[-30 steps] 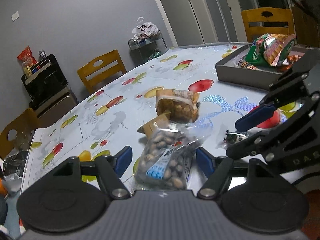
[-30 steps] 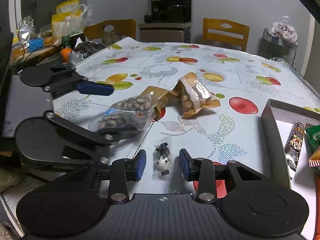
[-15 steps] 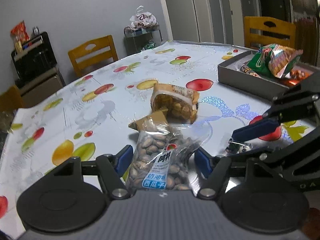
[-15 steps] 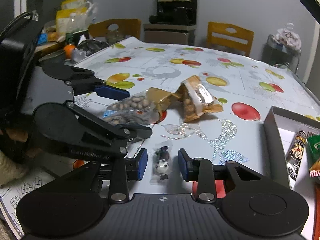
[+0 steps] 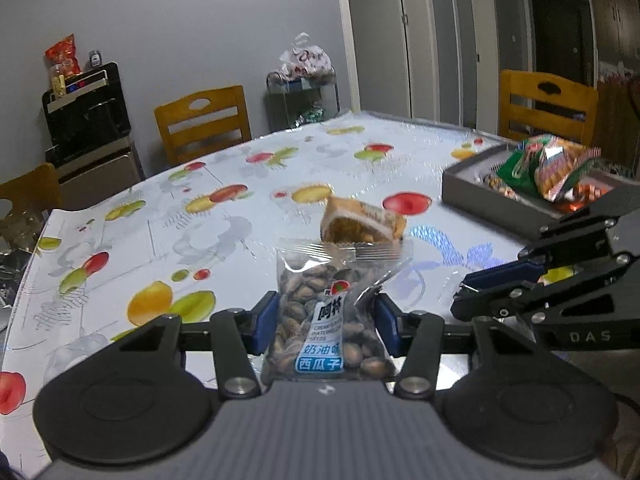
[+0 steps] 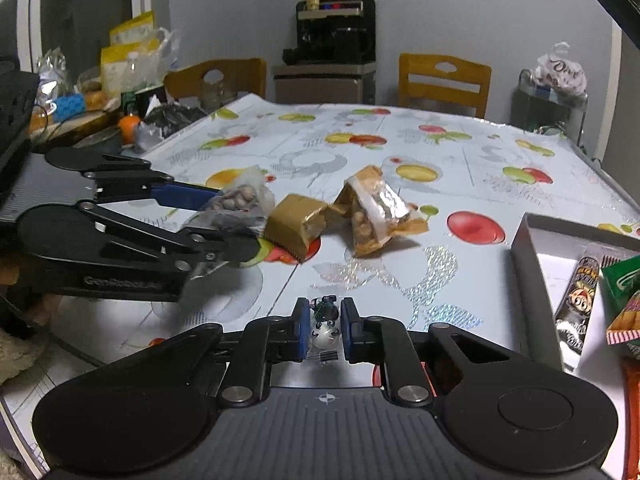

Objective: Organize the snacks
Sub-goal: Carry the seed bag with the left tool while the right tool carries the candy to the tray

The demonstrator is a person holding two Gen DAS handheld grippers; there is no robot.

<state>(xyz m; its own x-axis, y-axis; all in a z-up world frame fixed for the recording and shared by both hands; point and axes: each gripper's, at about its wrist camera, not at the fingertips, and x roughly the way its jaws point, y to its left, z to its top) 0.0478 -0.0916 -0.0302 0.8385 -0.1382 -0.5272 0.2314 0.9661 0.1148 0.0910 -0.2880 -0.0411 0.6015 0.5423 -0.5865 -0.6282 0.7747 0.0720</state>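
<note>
A clear bag of melon seeds (image 5: 316,292) stands upright between my left gripper's (image 5: 326,322) blue pads. The jaws are closing and both pads press its sides. The right wrist view shows that bag (image 6: 236,202) held just off the table in the left gripper (image 6: 230,220). My right gripper (image 6: 325,326) is shut on a small panda-print sweet packet (image 6: 325,330) near the table's front edge. An orange snack bag (image 6: 380,216) and a brown packet (image 6: 294,226) lie mid-table. The grey box (image 6: 524,240) at the right holds several snacks.
The fruit-print tablecloth (image 5: 240,216) covers the table. Wooden chairs (image 5: 204,120) stand around it and a black appliance (image 6: 336,32) sits by the far wall. Bags and bottles (image 6: 128,76) crowd the table's far left corner. The right gripper (image 5: 460,294) reaches in beside the left.
The left jaws narrowed onto the seed bag, which rose from lying flat to upright. The right jaws closed on the small packet. The left gripper rolled level.
</note>
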